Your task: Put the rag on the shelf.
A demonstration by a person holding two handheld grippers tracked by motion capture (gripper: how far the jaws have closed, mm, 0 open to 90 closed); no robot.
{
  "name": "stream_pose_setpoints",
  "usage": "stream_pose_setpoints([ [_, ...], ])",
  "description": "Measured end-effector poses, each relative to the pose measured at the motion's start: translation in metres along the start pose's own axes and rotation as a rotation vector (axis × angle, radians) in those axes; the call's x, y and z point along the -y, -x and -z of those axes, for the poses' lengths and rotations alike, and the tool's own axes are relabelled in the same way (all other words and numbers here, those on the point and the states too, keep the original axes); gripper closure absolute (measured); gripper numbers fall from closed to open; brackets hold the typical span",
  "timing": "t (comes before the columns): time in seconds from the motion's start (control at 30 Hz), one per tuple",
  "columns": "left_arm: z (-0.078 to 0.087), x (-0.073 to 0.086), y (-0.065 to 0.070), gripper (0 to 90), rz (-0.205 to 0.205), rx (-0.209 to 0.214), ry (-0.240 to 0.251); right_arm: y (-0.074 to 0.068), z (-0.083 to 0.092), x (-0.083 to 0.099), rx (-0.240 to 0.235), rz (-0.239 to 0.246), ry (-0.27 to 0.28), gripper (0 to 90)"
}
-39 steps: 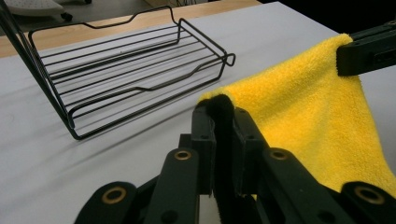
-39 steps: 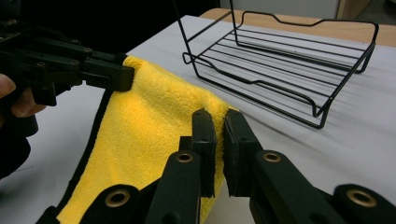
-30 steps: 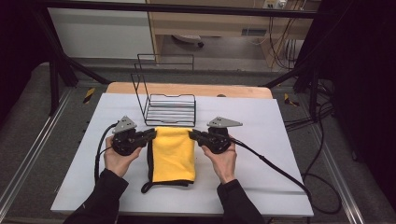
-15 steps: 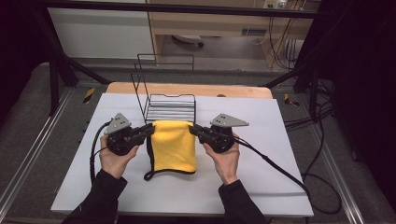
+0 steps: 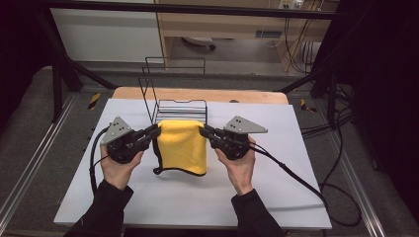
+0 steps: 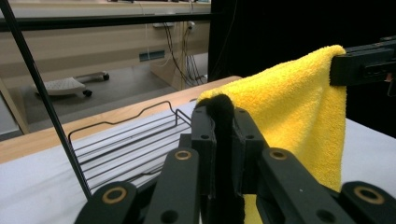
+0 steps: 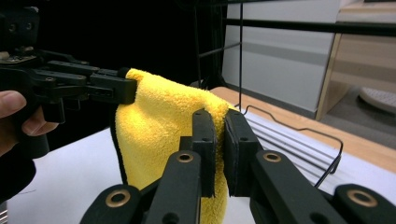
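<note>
Yellow microfibre cloth [image 5: 183, 145] hanging folded above the white table [image 5: 296, 197], just before the wire rack [image 5: 180, 108]; left gripper [image 5: 157, 131] and right gripper [image 5: 203, 131] clamped on its top corners.

From my remote seat the high view is evenly lit from above: the pale grey table sheet [image 5: 148, 197] glows without glare, while the room falls to near black toward 3 and 9 o'clock. The folded yellow terry cloth with black edging [image 5: 183, 145] casts a soft shadow on the sheet toward 6 o'clock. That picture is slightly soft overall. In the left gripper view I see the near black jaws crisp, the background toward 11 o'clock mildly blurred. The right gripper view is dark toward 10 o'clock and bright toward 2 o'clock.
</note>
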State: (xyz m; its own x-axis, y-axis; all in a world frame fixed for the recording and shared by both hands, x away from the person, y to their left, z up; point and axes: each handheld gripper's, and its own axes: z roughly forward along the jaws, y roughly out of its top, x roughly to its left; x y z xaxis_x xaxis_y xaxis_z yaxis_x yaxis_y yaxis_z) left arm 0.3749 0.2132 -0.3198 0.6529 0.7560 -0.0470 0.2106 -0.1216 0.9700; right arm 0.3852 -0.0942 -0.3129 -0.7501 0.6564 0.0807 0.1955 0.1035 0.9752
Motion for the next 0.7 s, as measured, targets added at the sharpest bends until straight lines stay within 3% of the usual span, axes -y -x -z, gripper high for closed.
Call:
stream_pose_setpoints([
  [0.7,0.006,-0.036,0.005,81.2,-0.031,-0.023,0.157,-0.005,0.012,-0.034,0.035,0.067,0.138,84.6],
])
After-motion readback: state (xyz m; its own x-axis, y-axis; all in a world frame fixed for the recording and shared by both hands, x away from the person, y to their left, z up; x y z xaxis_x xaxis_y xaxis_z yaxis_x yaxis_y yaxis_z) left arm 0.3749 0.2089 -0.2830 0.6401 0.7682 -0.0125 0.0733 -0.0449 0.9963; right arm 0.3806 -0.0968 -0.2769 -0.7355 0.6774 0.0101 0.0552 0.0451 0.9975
